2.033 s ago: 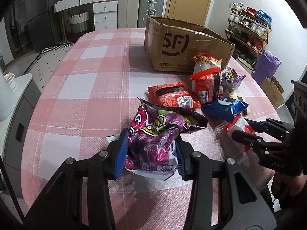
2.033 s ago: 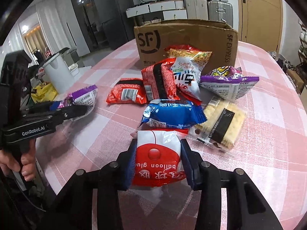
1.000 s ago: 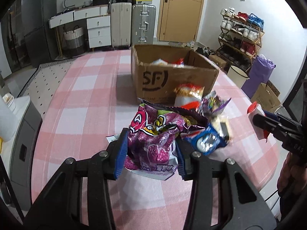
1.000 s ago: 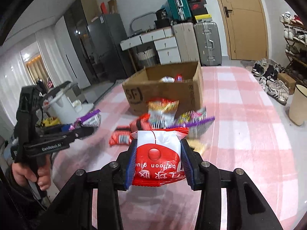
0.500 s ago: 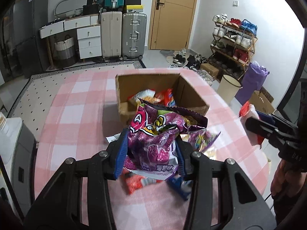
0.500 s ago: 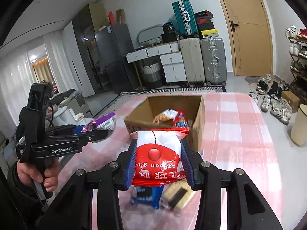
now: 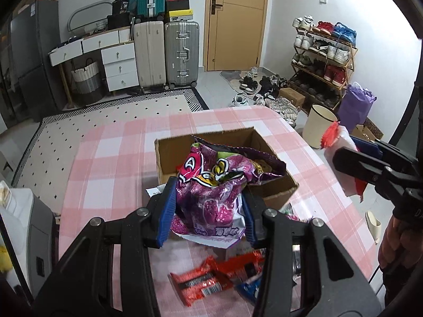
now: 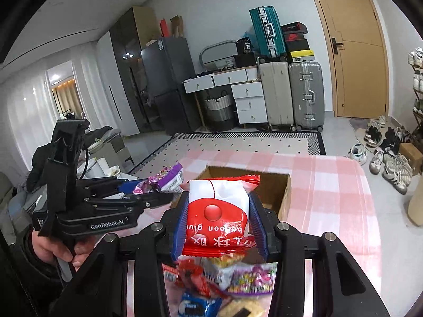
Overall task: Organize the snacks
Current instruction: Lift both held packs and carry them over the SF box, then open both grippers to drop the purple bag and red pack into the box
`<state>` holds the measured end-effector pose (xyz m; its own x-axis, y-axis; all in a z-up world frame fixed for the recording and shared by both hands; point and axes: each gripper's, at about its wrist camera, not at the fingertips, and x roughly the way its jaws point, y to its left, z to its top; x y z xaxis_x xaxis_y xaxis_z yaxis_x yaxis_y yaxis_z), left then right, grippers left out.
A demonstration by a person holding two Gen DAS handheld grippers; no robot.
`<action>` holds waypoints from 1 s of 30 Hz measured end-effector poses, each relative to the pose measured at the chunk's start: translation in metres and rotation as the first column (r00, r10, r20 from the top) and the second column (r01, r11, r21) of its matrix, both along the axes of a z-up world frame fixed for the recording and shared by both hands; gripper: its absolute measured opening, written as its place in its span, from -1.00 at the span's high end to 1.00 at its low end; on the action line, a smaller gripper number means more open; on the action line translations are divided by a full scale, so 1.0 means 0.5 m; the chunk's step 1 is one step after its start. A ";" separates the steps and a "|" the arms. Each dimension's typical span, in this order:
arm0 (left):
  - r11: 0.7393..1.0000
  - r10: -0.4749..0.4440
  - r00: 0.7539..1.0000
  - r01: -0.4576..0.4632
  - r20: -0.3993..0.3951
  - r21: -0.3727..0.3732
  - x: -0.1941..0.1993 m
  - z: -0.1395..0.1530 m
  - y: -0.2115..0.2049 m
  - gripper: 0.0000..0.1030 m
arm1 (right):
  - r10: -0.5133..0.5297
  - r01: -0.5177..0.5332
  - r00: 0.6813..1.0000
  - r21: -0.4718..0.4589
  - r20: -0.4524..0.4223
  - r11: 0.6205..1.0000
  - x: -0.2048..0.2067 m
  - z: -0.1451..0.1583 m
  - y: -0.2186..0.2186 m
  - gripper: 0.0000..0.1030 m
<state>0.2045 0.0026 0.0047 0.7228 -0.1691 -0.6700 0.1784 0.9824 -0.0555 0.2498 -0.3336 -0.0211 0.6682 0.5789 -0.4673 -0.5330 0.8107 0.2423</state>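
My left gripper (image 7: 207, 211) is shut on a crinkled purple snack bag (image 7: 211, 187), held high above the table in front of the open cardboard box (image 7: 275, 192). In the right wrist view my right gripper (image 8: 219, 224) is shut on a red and white packet (image 8: 216, 211), raised over the near side of the same box (image 8: 285, 192). Each gripper shows in the other's view: the right one (image 7: 343, 158) with its packet at the right edge, the left one (image 8: 158, 185) with the purple bag (image 8: 164, 179) at the left.
Loose snacks lie on the pink checked tablecloth (image 7: 111, 163) below the grippers: red packets (image 7: 211, 277), a blue pack (image 8: 198, 306), a purple one (image 8: 251, 280). A person's hand (image 8: 53, 248) grips the left handle. Suitcases, drawers and a shoe rack (image 7: 325, 60) stand beyond the table.
Both grippers have risen with their packets and moved toward the box, so its open top now lies beneath them and the loose snacks have dropped low in both views.
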 end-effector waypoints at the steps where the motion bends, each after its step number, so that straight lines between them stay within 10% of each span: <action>1: 1.000 0.002 1.000 -0.002 -0.002 -0.001 0.012 0.004 -0.003 0.21 | 0.002 -0.002 1.000 -0.001 0.002 1.000 0.010 0.003 0.004 0.17; 13: 1.000 -0.006 1.000 0.006 -0.023 -0.008 0.149 0.021 -0.035 0.21 | 0.001 0.000 1.000 0.010 -0.031 1.000 0.126 -0.006 0.039 0.17; 30: 1.000 -0.010 0.989 0.006 -0.149 -0.023 0.292 -0.121 -0.015 0.21 | 0.004 -0.008 0.994 -0.041 -0.110 0.999 0.246 -0.111 0.066 0.17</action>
<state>0.3508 -0.0050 -0.0557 0.6139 -0.1905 -0.7661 0.1744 0.9792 -0.1037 0.3729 -0.3006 -0.0767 0.6079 0.5616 -0.5613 -0.5098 0.8180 0.2662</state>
